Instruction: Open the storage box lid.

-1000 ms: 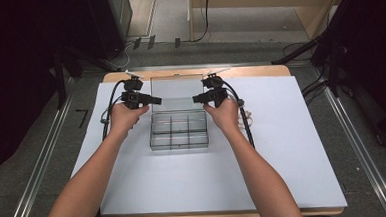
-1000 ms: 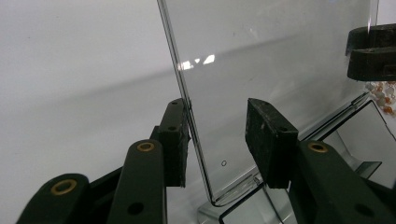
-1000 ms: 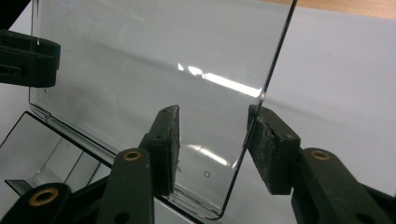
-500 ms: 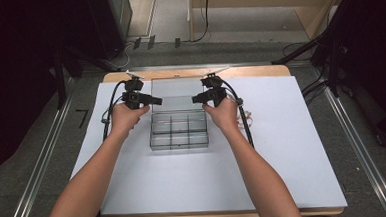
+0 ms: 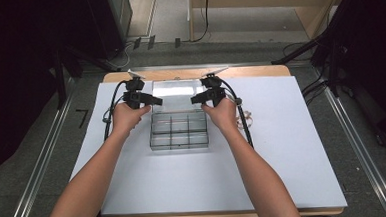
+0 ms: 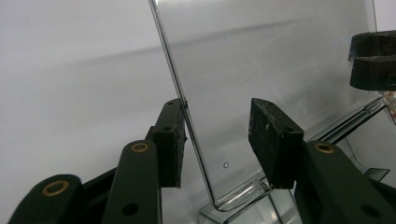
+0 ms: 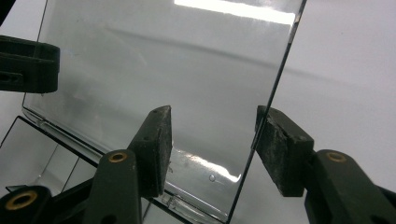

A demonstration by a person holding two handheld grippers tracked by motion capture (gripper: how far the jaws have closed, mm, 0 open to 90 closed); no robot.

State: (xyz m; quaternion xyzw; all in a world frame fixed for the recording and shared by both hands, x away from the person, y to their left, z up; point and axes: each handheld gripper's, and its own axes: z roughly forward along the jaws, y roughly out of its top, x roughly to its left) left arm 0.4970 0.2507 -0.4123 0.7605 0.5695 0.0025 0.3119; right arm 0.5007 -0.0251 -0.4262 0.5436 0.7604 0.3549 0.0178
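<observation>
A clear plastic compartment box (image 5: 178,132) lies on the white sheet, its lid (image 5: 176,89) swung up and back. My left gripper (image 5: 156,100) is at the lid's left edge and my right gripper (image 5: 194,98) at its right edge. In the left gripper view the lid (image 6: 280,56) stands between the jaws of the left gripper (image 6: 219,126); its edge touches one pad, the other pad is apart. In the right gripper view the lid (image 7: 163,60) edge sits near one pad of the right gripper (image 7: 212,128). Both grippers' jaws have just been opening and are open.
The white sheet (image 5: 284,159) covers a wooden table (image 5: 249,71). A small pale item (image 5: 246,118) lies just right of the right hand. Cables trail from both grippers. Metal rails (image 5: 363,154) run along the floor on either side.
</observation>
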